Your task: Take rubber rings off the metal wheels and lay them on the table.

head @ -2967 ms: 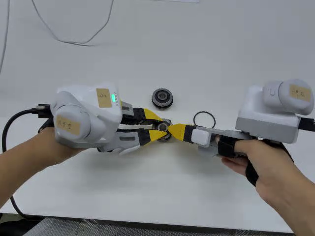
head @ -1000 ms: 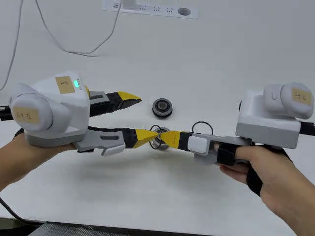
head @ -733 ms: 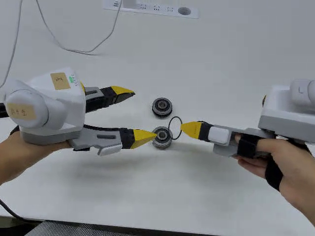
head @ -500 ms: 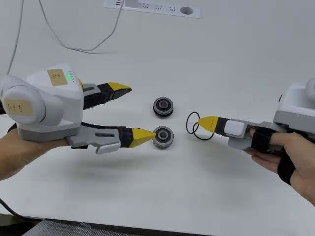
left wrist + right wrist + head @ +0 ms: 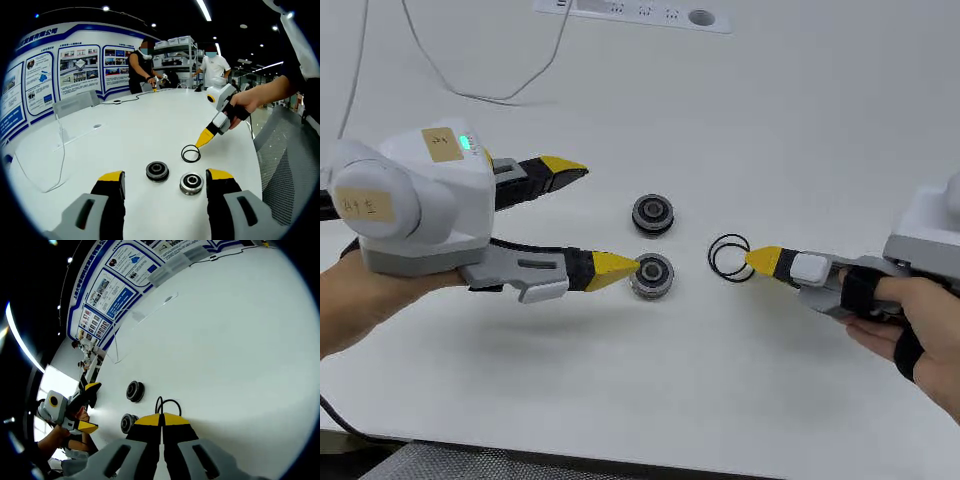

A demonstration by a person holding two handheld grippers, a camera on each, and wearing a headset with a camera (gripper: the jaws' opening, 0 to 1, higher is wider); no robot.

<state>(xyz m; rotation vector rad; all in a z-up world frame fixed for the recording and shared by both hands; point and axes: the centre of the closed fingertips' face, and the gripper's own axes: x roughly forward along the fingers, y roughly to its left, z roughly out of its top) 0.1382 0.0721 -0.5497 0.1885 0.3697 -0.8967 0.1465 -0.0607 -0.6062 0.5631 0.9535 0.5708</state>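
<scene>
Two metal wheels stand mid-table: the far wheel (image 5: 653,213) (image 5: 157,171) (image 5: 135,390) wears a black rubber ring, the near wheel (image 5: 651,275) (image 5: 191,183) (image 5: 128,423) shows bare silver. My left gripper (image 5: 592,216) (image 5: 166,175) is open and holds nothing, its lower jaw tip just left of the near wheel. To the right, my right gripper (image 5: 758,262) (image 5: 161,416) is shut on a rubber ring (image 5: 731,262) (image 5: 167,404), lowered onto the table over a second loose ring (image 5: 727,249). In the left gripper view the right gripper (image 5: 204,142) touches the rings (image 5: 190,153).
A power strip (image 5: 630,10) lies at the table's far edge, and a cable (image 5: 460,93) runs across the far left. The white table (image 5: 650,380) has bare room in front of the wheels. People stand by shelves (image 5: 177,50) far off.
My left gripper opened and let go of the near wheel. My right gripper pulled the ring off that wheel, carried it right and lowered it onto the ring lying there.
</scene>
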